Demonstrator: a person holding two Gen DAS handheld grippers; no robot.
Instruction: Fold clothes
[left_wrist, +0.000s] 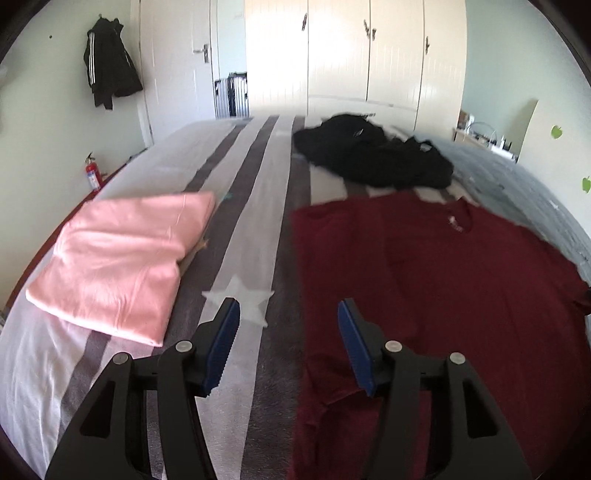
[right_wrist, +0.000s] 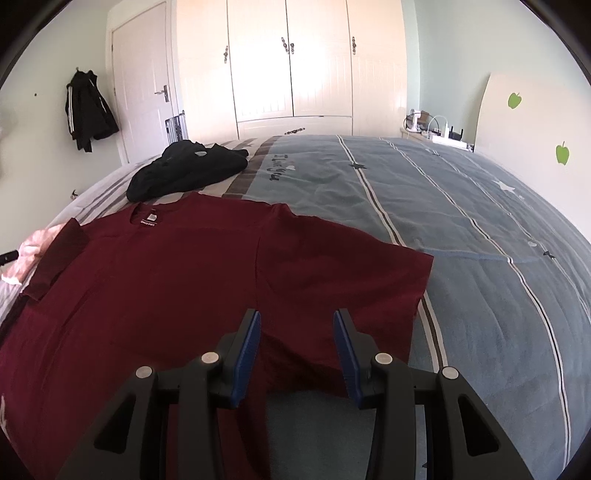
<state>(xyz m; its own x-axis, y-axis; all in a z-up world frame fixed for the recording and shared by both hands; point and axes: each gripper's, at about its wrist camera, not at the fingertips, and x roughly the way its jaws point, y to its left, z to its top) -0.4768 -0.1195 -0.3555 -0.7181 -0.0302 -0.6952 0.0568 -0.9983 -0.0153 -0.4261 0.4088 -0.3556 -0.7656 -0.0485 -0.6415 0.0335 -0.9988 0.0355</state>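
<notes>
Left wrist view: left gripper (left_wrist: 288, 314), angled down over the striped bedspread (left_wrist: 255, 221), jaws apart, nothing between them; maroon T-shirt (left_wrist: 443, 277) spread flat at right; folded pink garment (left_wrist: 122, 258) at left; black garment (left_wrist: 373, 155) heaped beyond.

Right wrist view: right gripper (right_wrist: 297, 325), angled down above the maroon T-shirt's (right_wrist: 184, 277) hem, jaws apart, gripping nothing.

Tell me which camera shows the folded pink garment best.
The left wrist view: the pink garment lies whole, folded flat on the striped bed cover. The right wrist view catches only a pink sliver behind the maroon shirt.
</notes>
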